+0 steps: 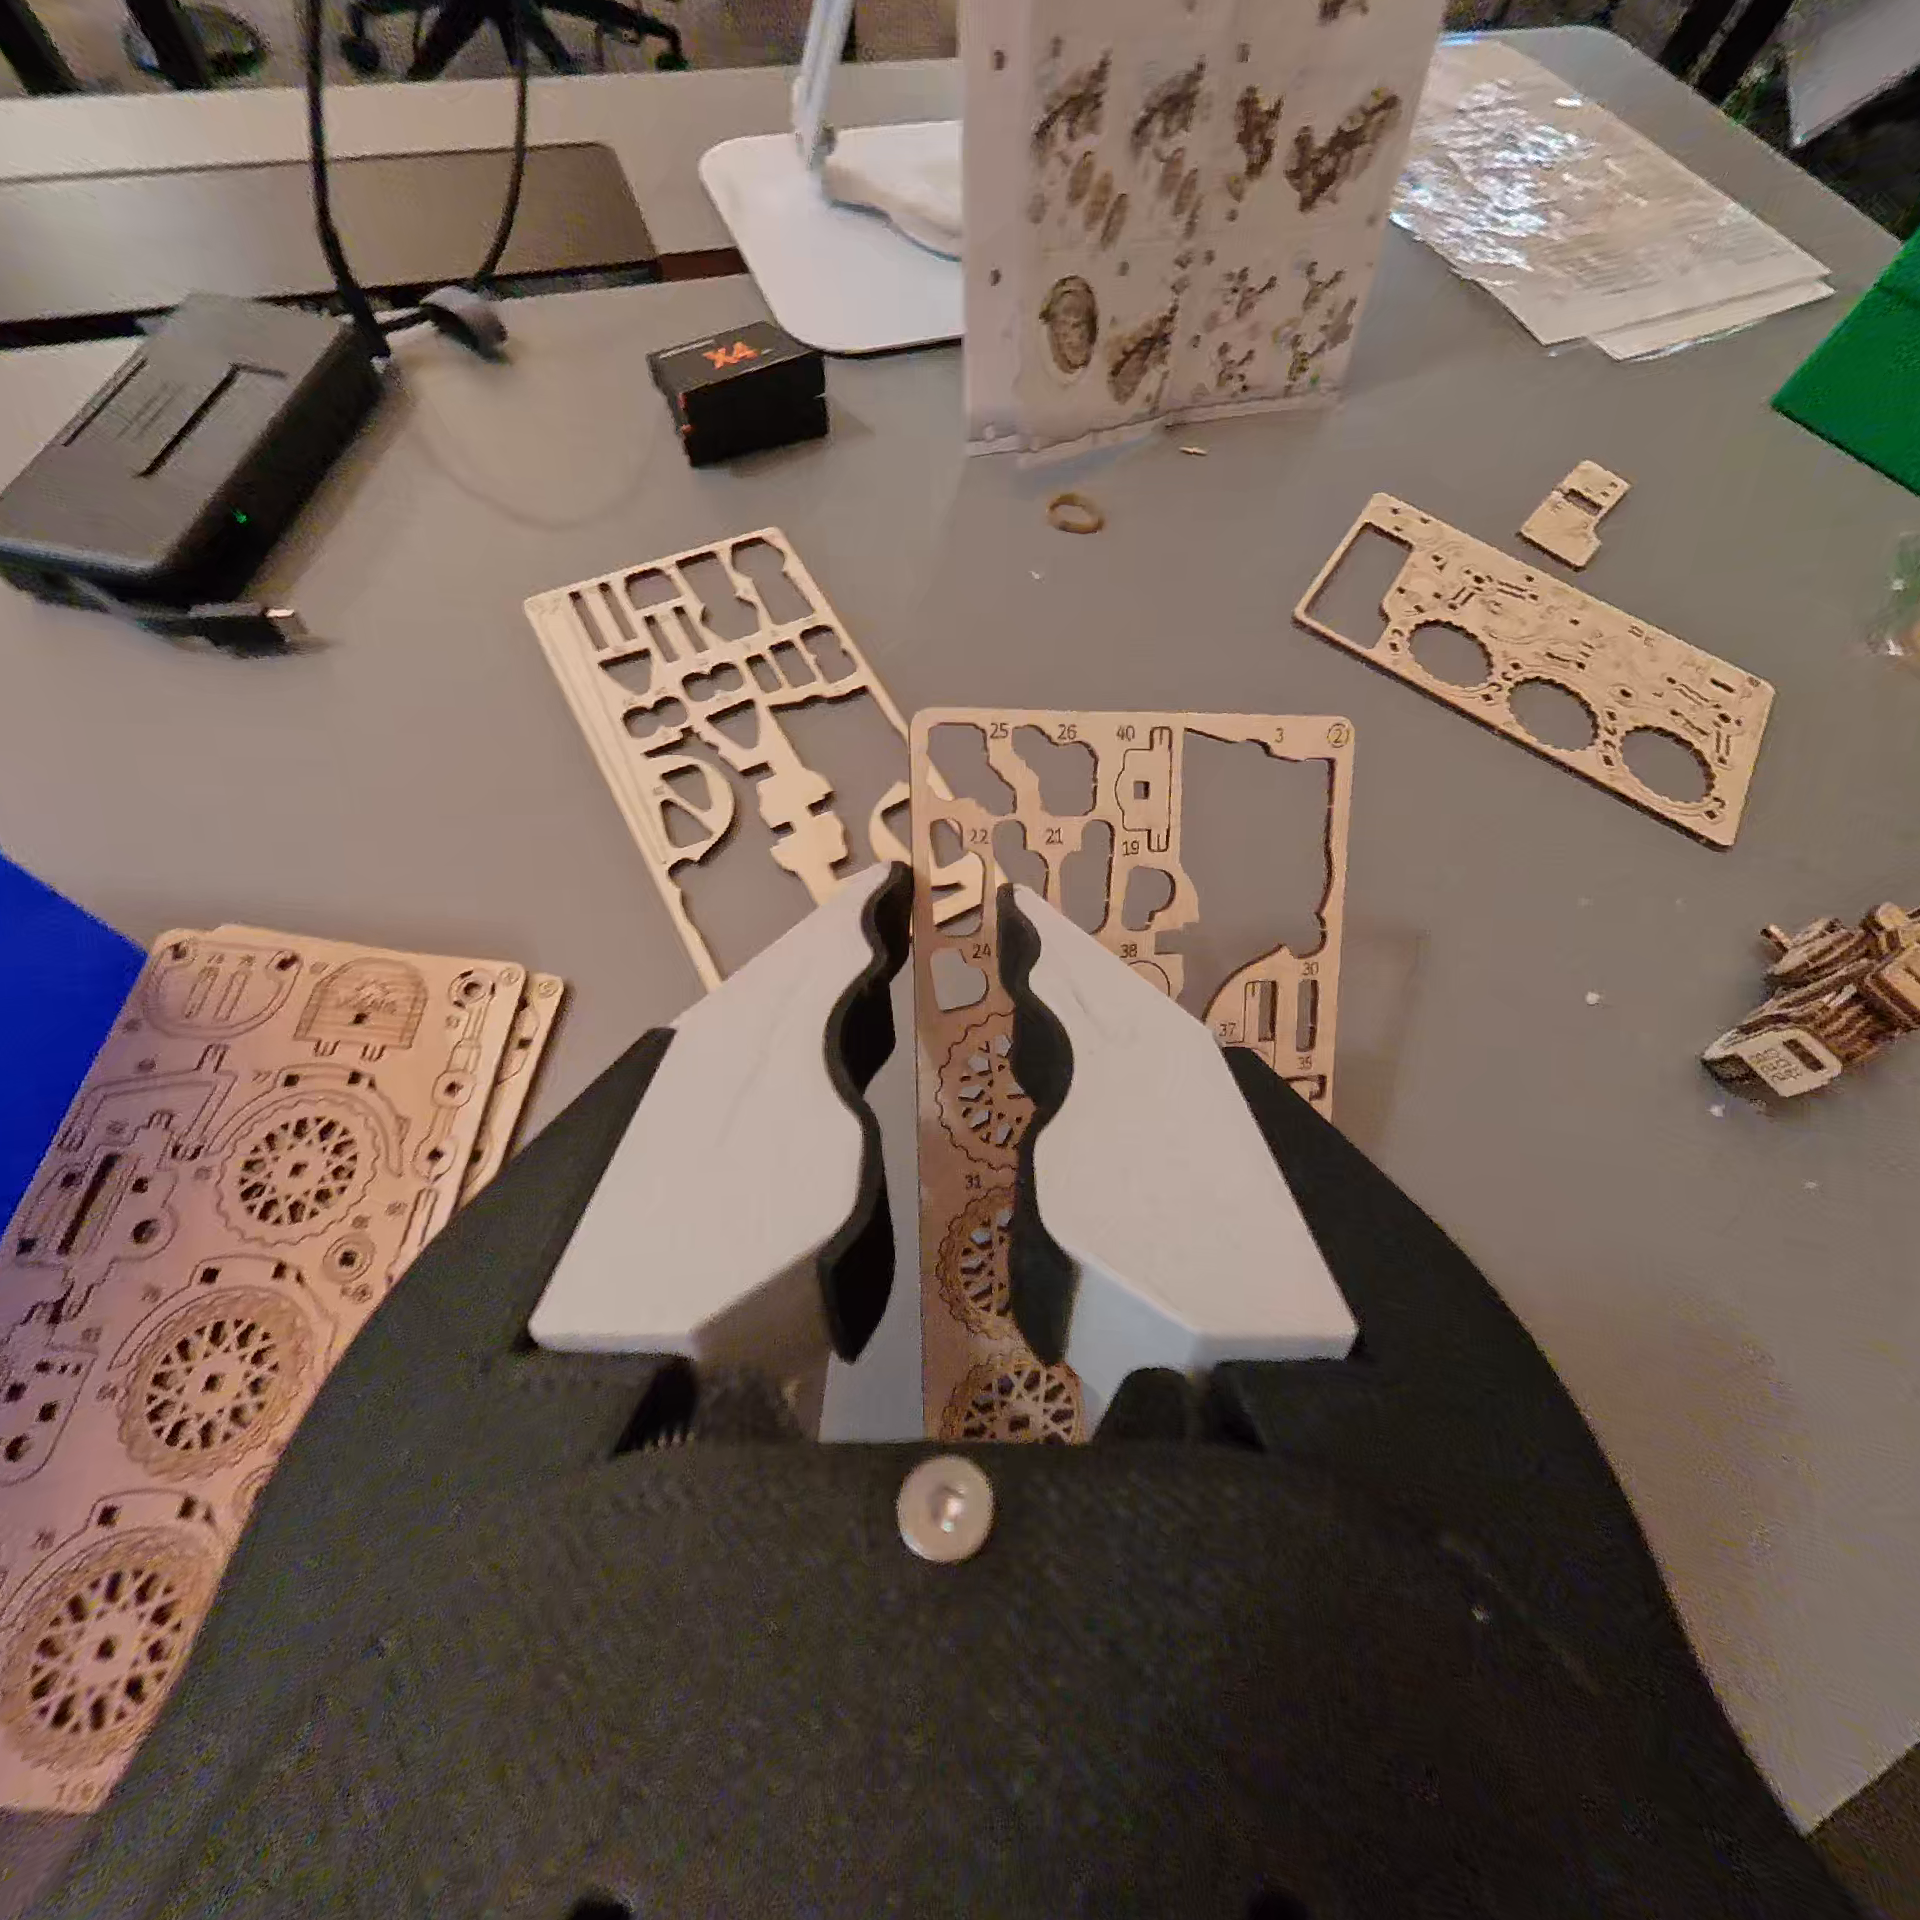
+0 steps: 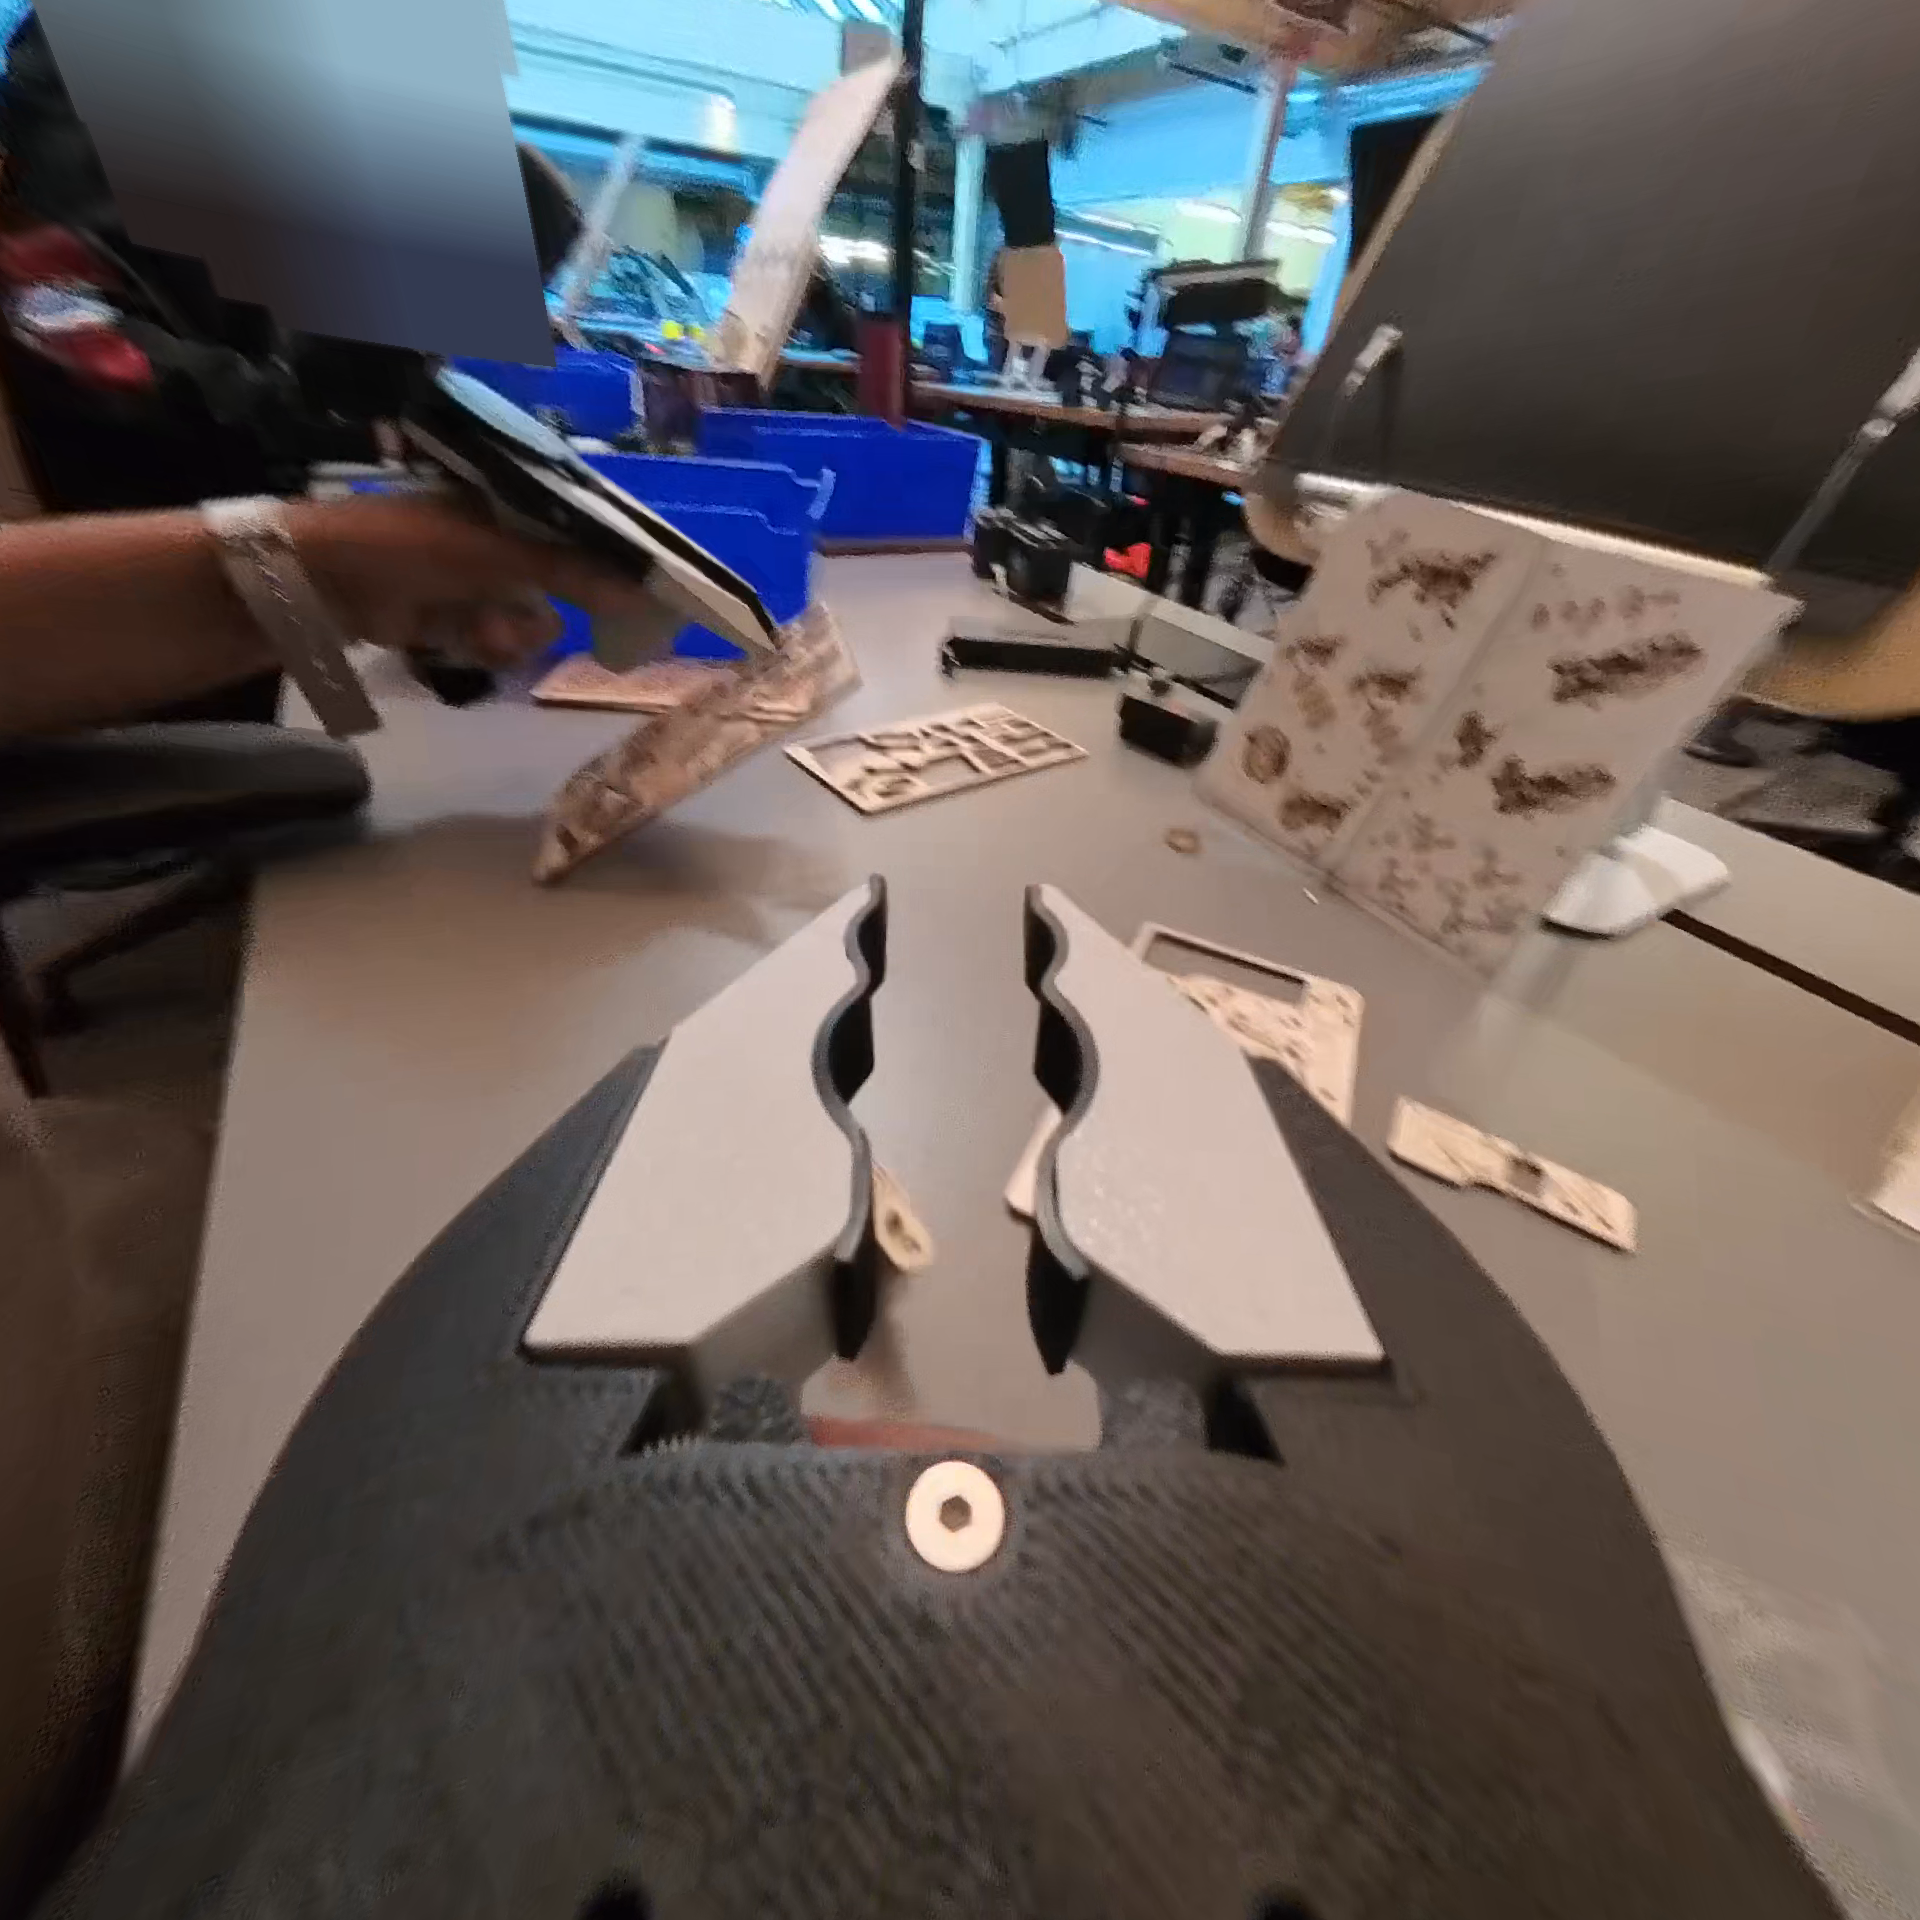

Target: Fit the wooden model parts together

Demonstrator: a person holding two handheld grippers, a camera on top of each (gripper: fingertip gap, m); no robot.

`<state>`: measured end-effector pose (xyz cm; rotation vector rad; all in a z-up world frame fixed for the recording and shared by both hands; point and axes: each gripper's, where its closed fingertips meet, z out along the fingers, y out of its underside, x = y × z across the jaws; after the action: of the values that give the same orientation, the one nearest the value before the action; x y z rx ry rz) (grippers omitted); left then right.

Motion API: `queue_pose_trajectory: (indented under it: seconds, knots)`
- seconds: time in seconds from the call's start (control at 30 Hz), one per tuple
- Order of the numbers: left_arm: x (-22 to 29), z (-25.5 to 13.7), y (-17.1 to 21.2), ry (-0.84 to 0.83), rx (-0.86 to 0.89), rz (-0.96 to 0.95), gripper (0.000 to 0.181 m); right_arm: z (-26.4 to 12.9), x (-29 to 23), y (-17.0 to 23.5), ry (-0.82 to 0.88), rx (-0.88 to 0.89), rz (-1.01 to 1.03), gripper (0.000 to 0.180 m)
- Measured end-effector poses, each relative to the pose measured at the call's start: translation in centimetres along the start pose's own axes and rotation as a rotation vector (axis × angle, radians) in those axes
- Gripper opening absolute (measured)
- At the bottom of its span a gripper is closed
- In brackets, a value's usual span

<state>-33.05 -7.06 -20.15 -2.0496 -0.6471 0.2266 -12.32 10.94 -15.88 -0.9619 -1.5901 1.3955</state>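
Observation:
My left gripper (image 1: 951, 888) is shut on the left edge of a numbered wooden parts sheet (image 1: 1127, 951) with wheel shapes and holds it above the grey table (image 1: 416, 779). The right wrist view shows that gripper (image 2: 623, 540) with the sheet (image 2: 707, 748) tilted. My right gripper (image 2: 956, 904) is open and empty, low over the table. A small wooden piece (image 2: 899, 1226) lies under its left finger. A partly built wooden model (image 1: 1829, 997) sits at the right.
A punched-out sheet (image 1: 800, 821), a sheet with three round holes (image 1: 1538, 665), a small wooden plate (image 1: 1574, 514) and a stack of uncut sheets (image 1: 260, 1195) lie around. An instruction page (image 1: 1174, 208) stands behind. A black box (image 1: 743, 390), a black device (image 1: 177, 447) and blue bins (image 2: 883, 468) stand farther off. The tips of one gripper are about 30 centimetres away from the tips of the other. Measured from the fingertips, the small wooden plate (image 1: 1574, 514) is 20 centimetres or so from the right gripper and 35 centimetres from the left. It turns up in the right wrist view (image 2: 1476, 1149) as well.

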Motion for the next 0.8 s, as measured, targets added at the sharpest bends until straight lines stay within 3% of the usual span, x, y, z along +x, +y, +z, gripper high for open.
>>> queue_pose_trajectory:
  seconds: [0.2,0.43,0.57,0.63,0.7,0.8]
  knots:
    - [2.6,0.8,-1.7,0.051,0.048,0.049,0.015,5.3,-1.0,-1.1,-0.052,-0.105,-0.038,0.036]
    - [4.7,2.3,-4.0,0.118,0.137,0.022,0.014,13.1,-0.7,2.2,-0.302,-0.344,0.387,0.072]
    - [6.5,3.8,-5.2,0.193,0.161,-0.007,0.014,15.2,-1.3,2.6,-0.408,-0.336,0.558,0.058]
    - [7.6,4.8,-6.0,0.234,0.181,-0.008,0.014,15.4,-1.4,2.3,-0.45,-0.321,0.575,0.04]
    - [9.2,6.1,-6.9,0.297,0.185,0.008,0.014,15.4,-0.6,1.6,-0.458,-0.284,0.587,0.009]
    - [10.5,7.4,-9.4,0.363,0.242,0.028,0.016,14.8,2.2,0.4,-0.418,-0.22,0.607,0.001]
